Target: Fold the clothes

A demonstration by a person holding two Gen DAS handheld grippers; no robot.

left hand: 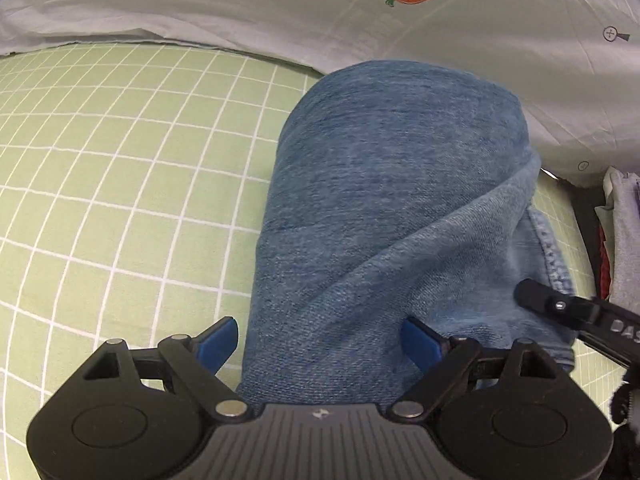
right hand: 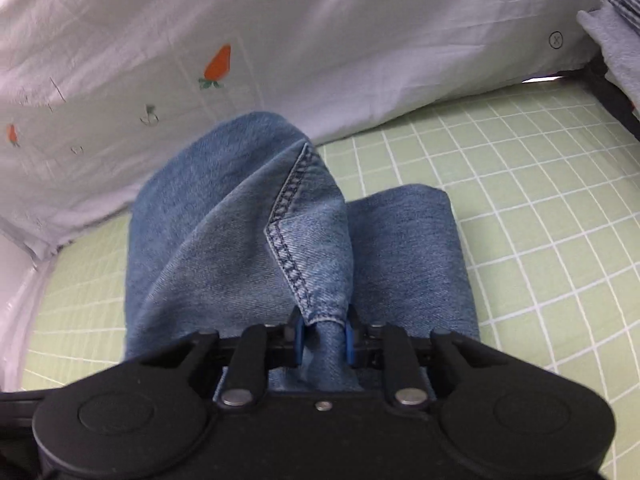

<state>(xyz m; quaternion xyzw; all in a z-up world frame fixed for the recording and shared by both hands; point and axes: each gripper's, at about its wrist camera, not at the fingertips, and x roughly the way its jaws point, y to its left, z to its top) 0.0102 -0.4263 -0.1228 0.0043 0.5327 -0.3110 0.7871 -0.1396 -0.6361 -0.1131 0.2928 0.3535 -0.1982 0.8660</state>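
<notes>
Blue jeans (left hand: 384, 208) lie folded on a green checked sheet (left hand: 120, 168). My left gripper (left hand: 320, 340) is open, its blue pads either side of the near end of the denim. My right gripper (right hand: 322, 340) is shut on a bunched, stitched edge of the jeans (right hand: 224, 240) and lifts it above the folded layer. The right gripper's black finger also shows in the left wrist view (left hand: 560, 304), at the right edge of the denim.
A white quilt with carrot prints (left hand: 400, 20) lies along the far side; it also shows in the right wrist view (right hand: 280, 40). A stack of grey and red clothes (left hand: 620, 240) sits at the far right. Green sheet (right hand: 540, 200) extends to the right.
</notes>
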